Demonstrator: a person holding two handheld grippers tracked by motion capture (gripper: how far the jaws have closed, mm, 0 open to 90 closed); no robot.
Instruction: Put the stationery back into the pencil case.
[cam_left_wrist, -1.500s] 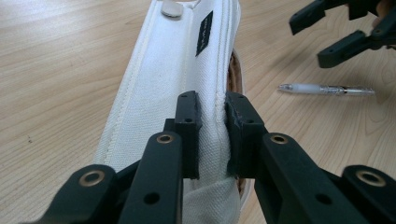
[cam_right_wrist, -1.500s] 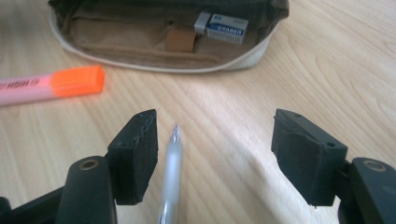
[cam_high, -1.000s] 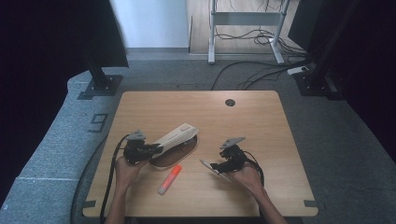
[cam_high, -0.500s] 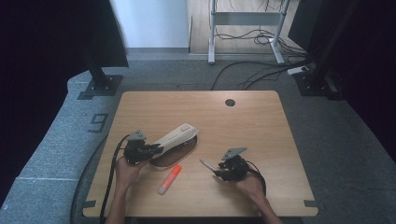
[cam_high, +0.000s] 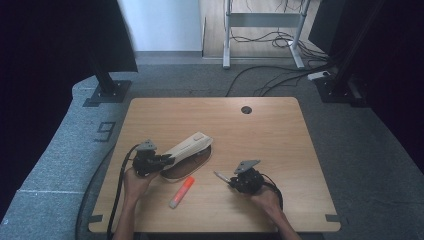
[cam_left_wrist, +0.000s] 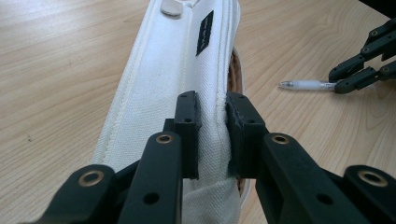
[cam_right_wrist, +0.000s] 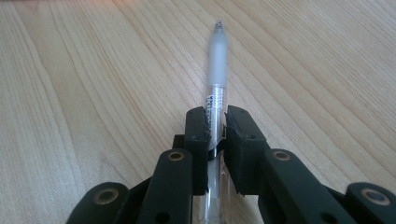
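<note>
1. The left gripper (cam_left_wrist: 210, 135) is pinching the near edge of a long white fabric pencil case (cam_left_wrist: 177, 79); both pads are pressing into the cloth and bunching it into a ridge.
2. In the high view this left gripper (cam_high: 161, 161) is sitting at the table's front left, with the white case (cam_high: 187, 146) running away from it diagonally toward the table's middle, its flap lifted above a brown-lined opening.
3. A small black label (cam_left_wrist: 204, 26) is sewn on the case's top; its writing is too small to read. A pale oval tab (cam_left_wrist: 171, 7) is sitting near the case's far end.
4. The right gripper (cam_right_wrist: 215, 140) has just been closing, and its pads are now clamping a slim frosted translucent pen (cam_right_wrist: 216, 79), gripping it around the barrel.
5. The pen is lying on the light wooden table (cam_right_wrist: 84, 84), tip pointing away from the jaws. A printed strip with black marks, like a barcode, is wrapping the barrel at the pads; nothing is legible.
6. In the high view the right gripper (cam_high: 231, 180) is resting at the front right, the pen (cam_high: 220, 175) poking out toward the left.
7. An orange highlighter with a pale end (cam_high: 181, 192) is lying between the two hands, near the front edge, apart from both grippers.
8. A large digit "9" (cam_high: 106, 131) is showing on the grey floor left of the table.
</note>
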